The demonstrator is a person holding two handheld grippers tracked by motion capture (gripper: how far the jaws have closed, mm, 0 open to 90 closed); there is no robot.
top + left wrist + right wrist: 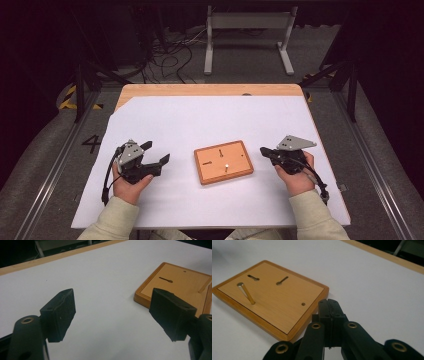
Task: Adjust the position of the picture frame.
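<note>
A wooden board (223,161) lies flat on the white sheet between my two hands. It has two keyhole slots, a small hole and a brass pin (246,293) that stands tilted in it. My left gripper (156,152) rests to the left of the board, jaws wide open with nothing between them; in the left gripper view the board (180,282) shows past the right jaw. My right gripper (263,151) sits just right of the board, its jaws pressed together on nothing; its tips (329,305) are near the board's edge (312,315).
A white sheet (200,120) covers most of the wooden table (210,90). Beyond the table's far edge are a white metal stand (247,30) and cables (170,55) on the floor. Dark frame legs stand at both sides.
</note>
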